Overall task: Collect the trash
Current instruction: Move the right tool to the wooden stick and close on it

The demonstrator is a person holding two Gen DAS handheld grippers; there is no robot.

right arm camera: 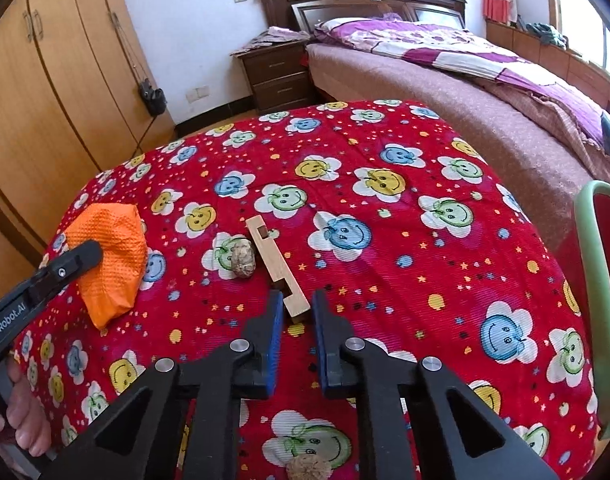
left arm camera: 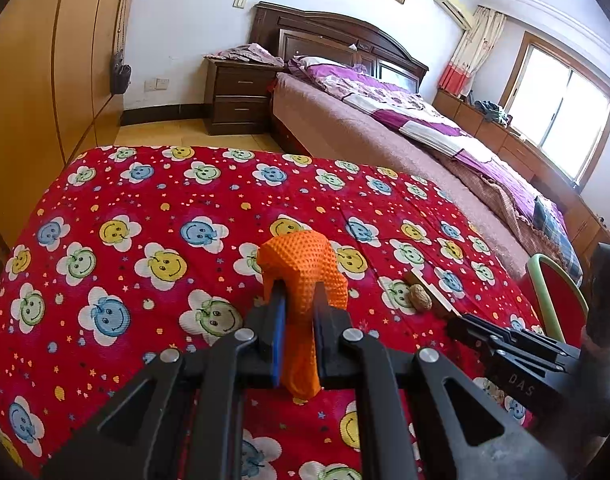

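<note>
Ur left gripper pinches orange bag, holds it up off red cloth, prob as trash sack kept ready.

Ur right gripper: jaws drawn in on near end of wood strip on cloth; real contact w/ pads unclear.

Walnut shell just beside strip, untouched. Second shell near cloth edge.

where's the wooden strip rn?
Right wrist view, centre: wooden strip lies on the red cloth, right of the walnut shell, near end between right hand-held gripper fingers.
</note>
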